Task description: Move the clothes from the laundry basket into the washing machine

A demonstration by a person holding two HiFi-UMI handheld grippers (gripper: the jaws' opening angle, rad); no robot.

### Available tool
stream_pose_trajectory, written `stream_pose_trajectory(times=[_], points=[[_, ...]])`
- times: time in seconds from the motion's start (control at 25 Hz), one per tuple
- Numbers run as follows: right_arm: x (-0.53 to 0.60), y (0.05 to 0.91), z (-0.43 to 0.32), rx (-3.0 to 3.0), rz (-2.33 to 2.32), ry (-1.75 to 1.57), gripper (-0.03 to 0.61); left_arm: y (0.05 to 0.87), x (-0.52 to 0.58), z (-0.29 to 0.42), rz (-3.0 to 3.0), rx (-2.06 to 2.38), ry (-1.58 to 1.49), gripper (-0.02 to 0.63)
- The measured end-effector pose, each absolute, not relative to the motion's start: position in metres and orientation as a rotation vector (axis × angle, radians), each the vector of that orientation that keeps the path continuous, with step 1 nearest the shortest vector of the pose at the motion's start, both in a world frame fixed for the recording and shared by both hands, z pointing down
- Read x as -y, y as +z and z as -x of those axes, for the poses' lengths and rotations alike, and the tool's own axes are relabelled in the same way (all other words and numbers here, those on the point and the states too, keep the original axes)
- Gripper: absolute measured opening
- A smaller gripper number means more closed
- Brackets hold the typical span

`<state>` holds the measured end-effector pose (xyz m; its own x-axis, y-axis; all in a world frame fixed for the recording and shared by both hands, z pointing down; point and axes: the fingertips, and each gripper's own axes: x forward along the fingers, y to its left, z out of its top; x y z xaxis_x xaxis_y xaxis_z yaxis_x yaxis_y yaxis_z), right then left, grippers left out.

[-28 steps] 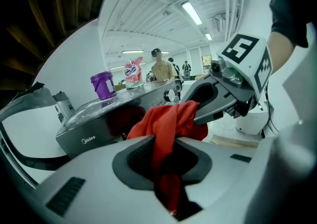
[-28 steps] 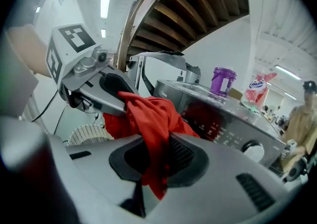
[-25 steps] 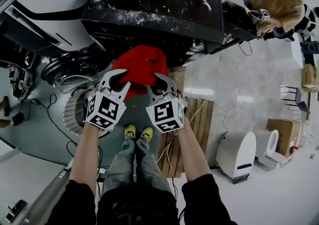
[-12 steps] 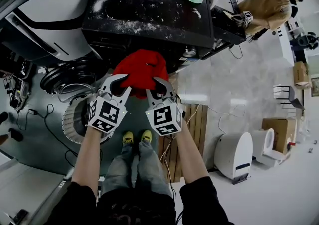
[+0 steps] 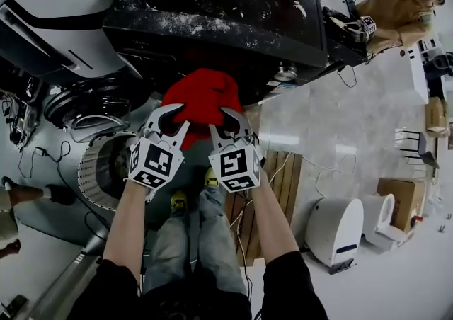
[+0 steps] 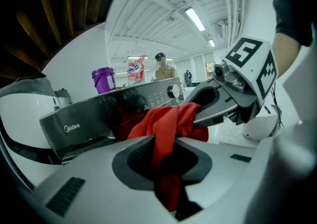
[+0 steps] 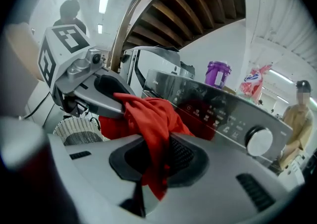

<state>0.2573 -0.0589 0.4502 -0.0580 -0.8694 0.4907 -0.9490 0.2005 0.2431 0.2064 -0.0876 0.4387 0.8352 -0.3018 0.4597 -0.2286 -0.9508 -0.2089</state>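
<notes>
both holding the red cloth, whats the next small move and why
Probably ease both forward toward the washing machine: left hand-held gripper and right hand-held gripper are each shut on the red garment, held just before its front, clear of the laundry basket. The drum opening isn't visible.

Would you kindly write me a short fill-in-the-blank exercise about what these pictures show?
1. The garment is clamped by the left hand-held gripper and the right hand-held gripper; its colour is ____.
2. The wicker laundry basket stands on the person's ____ side.
3. The container on top of the washing machine is ____ in colour.
Missing words: red; left; purple.
</notes>
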Motion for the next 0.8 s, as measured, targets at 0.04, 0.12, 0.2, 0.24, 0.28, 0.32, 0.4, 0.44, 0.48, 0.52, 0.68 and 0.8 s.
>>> stream_pose_trajectory(times=[0.04, 0.12, 0.2, 0.24, 0.28, 0.32, 0.4, 0.44, 0.48, 0.52, 0.68, 0.8], points=[[0.062, 0.46, -0.26, 1.946, -1.688, 0.195, 0.067, 0.448, 0.09, -0.209, 2.871, -0.426, -0.754, 0.078], [0.068, 0.479, -0.265, 1.945, -1.693, 0.196, 0.067, 0.468, 0.097, -0.214, 2.875, -0.445, -0.746, 0.078], [0.076, 0.498, -0.272, 1.944, -1.699, 0.201, 0.067, 0.487, 0.104, -0.22, 2.877, -0.463, -0.733, 0.078], [0.08, 0.508, -0.275, 1.943, -1.702, 0.201, 0.067, 0.497, 0.108, -0.223, 2.879, -0.472, -0.725, 0.078], [0.085, 0.518, -0.278, 1.942, -1.702, 0.198, 0.067, 0.507, 0.113, -0.226, 2.882, -0.481, -0.718, 0.078], [0.09, 0.527, -0.282, 1.94, -1.702, 0.192, 0.067, 0.517, 0.118, -0.229, 2.886, -0.489, -0.711, 0.078], [0.102, 0.544, -0.289, 1.94, -1.707, 0.177, 0.067, 0.535, 0.13, -0.236, 2.897, -0.509, -0.688, 0.078], [0.108, 0.552, -0.292, 1.943, -1.713, 0.169, 0.067, 0.543, 0.136, -0.24, 2.9, -0.52, -0.675, 0.078], [0.114, 0.559, -0.296, 1.947, -1.72, 0.159, 0.067, 0.551, 0.141, -0.243, 2.9, -0.531, -0.662, 0.078], [0.12, 0.567, -0.299, 1.951, -1.727, 0.15, 0.067, 0.559, 0.146, -0.246, 2.899, -0.54, -0.651, 0.078], [0.137, 0.605, -0.308, 1.962, -1.754, 0.131, 0.067, 0.595, 0.164, -0.254, 2.893, -0.569, -0.61, 0.078], [0.152, 0.637, -0.315, 1.967, -1.772, 0.118, 0.067, 0.626, 0.178, -0.26, 2.906, -0.621, -0.546, 0.078]])
